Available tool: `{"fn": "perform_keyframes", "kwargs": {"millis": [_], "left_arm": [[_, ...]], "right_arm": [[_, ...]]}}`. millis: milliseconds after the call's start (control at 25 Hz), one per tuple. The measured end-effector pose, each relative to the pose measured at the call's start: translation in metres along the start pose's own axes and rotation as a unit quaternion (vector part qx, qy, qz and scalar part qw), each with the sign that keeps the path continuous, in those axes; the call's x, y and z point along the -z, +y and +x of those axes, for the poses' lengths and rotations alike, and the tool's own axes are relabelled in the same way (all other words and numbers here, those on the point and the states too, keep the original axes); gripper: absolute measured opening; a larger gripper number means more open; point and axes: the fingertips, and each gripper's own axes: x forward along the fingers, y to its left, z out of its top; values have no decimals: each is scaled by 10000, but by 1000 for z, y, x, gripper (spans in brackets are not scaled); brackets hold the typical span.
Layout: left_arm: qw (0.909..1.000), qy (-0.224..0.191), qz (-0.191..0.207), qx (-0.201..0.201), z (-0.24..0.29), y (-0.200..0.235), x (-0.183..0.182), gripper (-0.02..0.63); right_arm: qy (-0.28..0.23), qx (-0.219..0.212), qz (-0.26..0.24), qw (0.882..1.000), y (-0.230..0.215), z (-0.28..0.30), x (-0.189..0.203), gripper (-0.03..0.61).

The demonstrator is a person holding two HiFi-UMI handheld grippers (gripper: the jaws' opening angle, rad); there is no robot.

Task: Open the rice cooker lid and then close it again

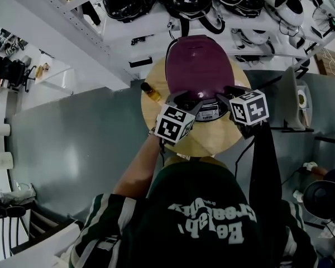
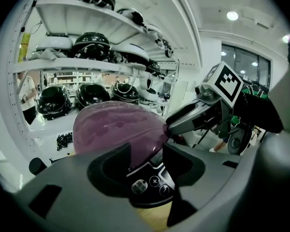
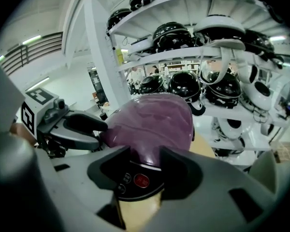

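A rice cooker with a purple domed lid [image 1: 198,66] stands on a small round wooden table [image 1: 212,141], and the lid is down. Its dark control panel [image 2: 147,185] faces me. My left gripper [image 1: 191,102] sits at the panel's left front and my right gripper [image 1: 228,94] at its right front, tips close together. In the left gripper view the left gripper's [image 2: 147,163] jaws stand apart with the lid's front edge [image 2: 118,129] and the panel showing in the gap. The right gripper [image 3: 145,170] is likewise open over the panel's red button [image 3: 141,180].
White shelves [image 1: 128,27] carrying several black helmets [image 1: 123,1] stand right behind the table. A small amber bottle [image 1: 152,94] rests on the table's left edge. A black cable [image 1: 243,149] hangs off the right. Grey floor [image 1: 72,138] lies to the left.
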Motion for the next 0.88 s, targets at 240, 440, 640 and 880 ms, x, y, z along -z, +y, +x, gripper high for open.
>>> {"fn": "perform_keyframes", "kwargs": {"millis": [240, 440, 640, 880], "left_arm": [[9997, -103, 182, 105, -2, -2, 0, 216], [9983, -539, 230, 18, -12, 5, -25, 239], [9918, -1204, 374, -205, -29, 16, -69, 245], [9689, -2254, 580, -837, -70, 30, -126, 245]], "right_arm": [[-720, -190, 124, 9971, -1, -6, -2, 204], [-1275, 427, -618, 9890, 1, -14, -24, 245], [-2253, 870, -656, 9682, 6, -39, -68, 244], [-2970, 1268, -724, 9436, 10, -67, -102, 275]]}}
